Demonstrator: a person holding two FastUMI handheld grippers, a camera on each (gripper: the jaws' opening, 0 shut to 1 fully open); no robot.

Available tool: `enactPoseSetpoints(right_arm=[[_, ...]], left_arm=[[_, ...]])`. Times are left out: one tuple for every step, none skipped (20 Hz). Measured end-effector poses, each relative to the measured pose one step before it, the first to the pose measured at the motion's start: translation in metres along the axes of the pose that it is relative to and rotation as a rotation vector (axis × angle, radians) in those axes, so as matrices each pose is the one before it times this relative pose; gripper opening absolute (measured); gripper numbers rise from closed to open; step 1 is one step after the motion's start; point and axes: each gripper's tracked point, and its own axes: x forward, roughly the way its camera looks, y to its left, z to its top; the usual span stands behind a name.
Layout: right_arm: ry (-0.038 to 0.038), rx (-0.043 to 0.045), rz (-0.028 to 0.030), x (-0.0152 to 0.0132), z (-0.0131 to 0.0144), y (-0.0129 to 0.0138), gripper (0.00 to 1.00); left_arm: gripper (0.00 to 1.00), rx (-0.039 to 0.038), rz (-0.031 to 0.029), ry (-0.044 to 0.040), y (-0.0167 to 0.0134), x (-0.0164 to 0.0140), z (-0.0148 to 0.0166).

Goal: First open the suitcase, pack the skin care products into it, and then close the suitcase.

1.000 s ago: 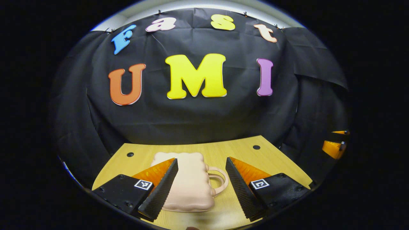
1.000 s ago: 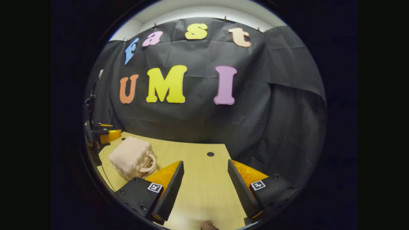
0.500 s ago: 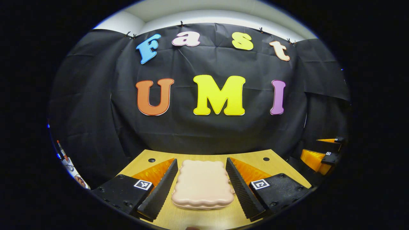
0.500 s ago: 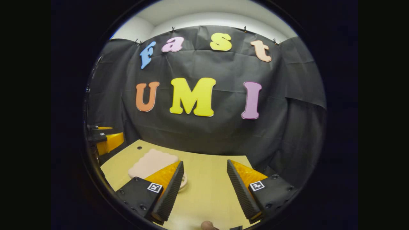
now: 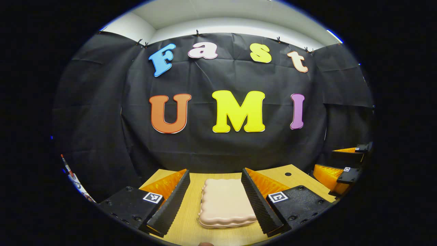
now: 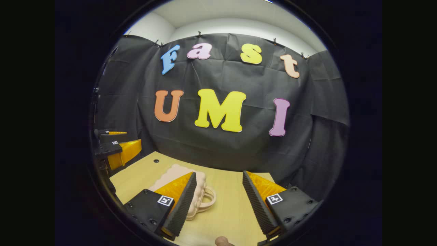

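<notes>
suitcase (image 5: 227, 203): small pale pink case with a scalloped edge, lying flat on the table (image 5: 191, 222), lid down and closed. in the left gripper view it sits between that gripper's two fingers, nearer the right finger; whether that finger touches it cannot be told. in the right gripper view the same case (image 6: 201, 184) lies at the left, partly hidden behind that gripper's left finger.
handle (image 6: 206, 201): a pink loop on the side of the suitcase that faces the right gripper, lying low on the table.
left gripper (image 5: 215, 201): fingers spread wide apart, one on either side of the suitcase - not pressing on it, holding nothing. in the right gripper view it stands at the far left edge (image 6: 114, 150), off the table's left side.
right gripper (image 6: 218, 201): fingers spread wide, bare table between them, holding nothing. its left finger is just beside the suitcase handle; contact cannot be told. in the left gripper view it stands at the far right edge (image 5: 343, 167), beside the table's right corner.
table: light wood top with a small round dark hole (image 6: 156, 160) near a back corner - black cloth wall (image 6: 222, 150) just behind it.
skin care products: cannot tell where they are.
</notes>
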Motion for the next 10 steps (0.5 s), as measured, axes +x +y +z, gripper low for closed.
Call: enactPoseSetpoints(right_arm=[[0.00149, -0.00288, -0.00044, 0.00018, 0.00067, 0.00165, 0.80], [0.00198, -0.00223, -0.00120, 0.00097, 0.00026, 0.00118, 0.80], [0.00032, 0.00055, -0.00505, -0.00054, 0.00052, -0.00056, 0.80], [-0.00123, 0.00307, -0.00392, -0.00003, 0.00015, -0.00064, 0.80], [0.00045, 0.00219, -0.00607, 0.00012, 0.00043, -0.00203, 0.80], [0.00081, 0.00125, -0.00487, 0.00028, 0.00062, -0.00259, 0.80], [0.00232, 0.00161, -0.00539, -0.00091, -0.00117, -0.00320, 0.80], [0.00400, 0.00020, -0.00571, -0.00021, -0.00159, -0.00359, 0.80], [0.00591, 0.00052, -0.00641, -0.00032, -0.00214, -0.00471, 0.80], [0.00679, 0.00080, -0.00684, -0.00054, -0.00245, -0.00544, 0.80]], left_arm=[[0.96, 0.00462, -0.00256, -0.00559, 0.00254, -0.00188, 0.00208], [0.96, 0.00180, -0.00698, -0.00495, -0.00018, -0.00013, 0.00109], [0.96, 0.00255, -0.00524, -0.00320, -0.00148, 0.00072, 0.00167], [0.96, 0.00462, -0.00401, -0.00178, -0.00015, 0.00116, 0.00047], [0.96, 0.00236, -0.00169, -0.00119, -0.00186, 0.00057, 0.00033], [0.96, 0.00093, -0.00479, -0.00044, -0.00246, 0.00123, -0.00019], [0.96, 0.00078, -0.00596, -0.00069, -0.00272, 0.00143, 0.00054], [0.96, 0.00094, -0.00724, 0.00079, -0.00402, 0.00181, 0.00048], [0.96, 0.00228, -0.00658, 0.00140, -0.00368, 0.00227, -0.00118], [0.96, 0.00208, -0.00615, 0.00124, -0.00393, 0.00229, 0.00025]])
